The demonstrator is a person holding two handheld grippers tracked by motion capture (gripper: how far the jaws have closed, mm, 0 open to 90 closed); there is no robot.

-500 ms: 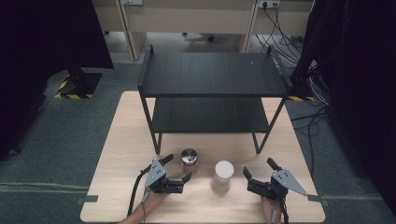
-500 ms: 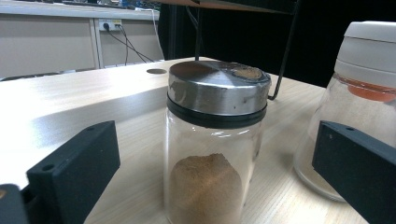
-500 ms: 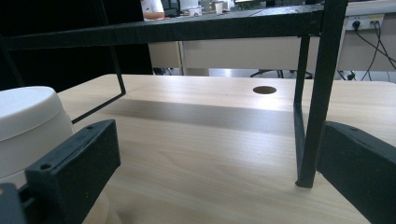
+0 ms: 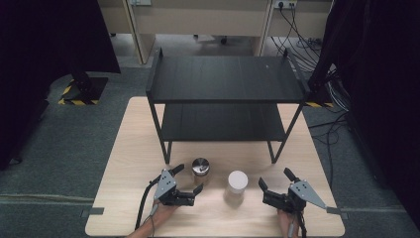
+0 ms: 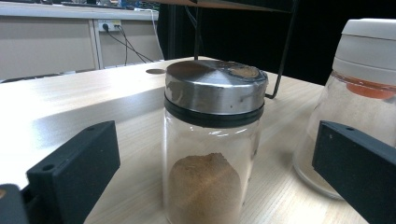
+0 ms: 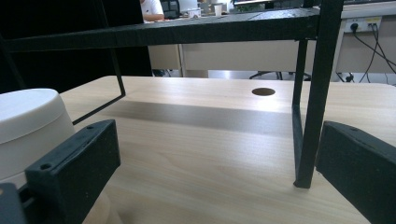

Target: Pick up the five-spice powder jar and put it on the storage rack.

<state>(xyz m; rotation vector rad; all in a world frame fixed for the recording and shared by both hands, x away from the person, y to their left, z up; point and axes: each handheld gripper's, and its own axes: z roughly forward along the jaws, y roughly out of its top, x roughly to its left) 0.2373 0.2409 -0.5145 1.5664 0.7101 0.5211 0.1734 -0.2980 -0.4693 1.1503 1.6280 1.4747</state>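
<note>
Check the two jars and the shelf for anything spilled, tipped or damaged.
Nothing stands out. The metal-lidded jar and the white-lidded jar stand upright and capped on the table, and the black shelf looks square.

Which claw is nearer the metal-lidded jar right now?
The left. The left claw sits open just in front of the metal-lidded jar, which stands between its jaws' line of sight. The right claw is open farther off, beyond the white-lidded jar.
</note>
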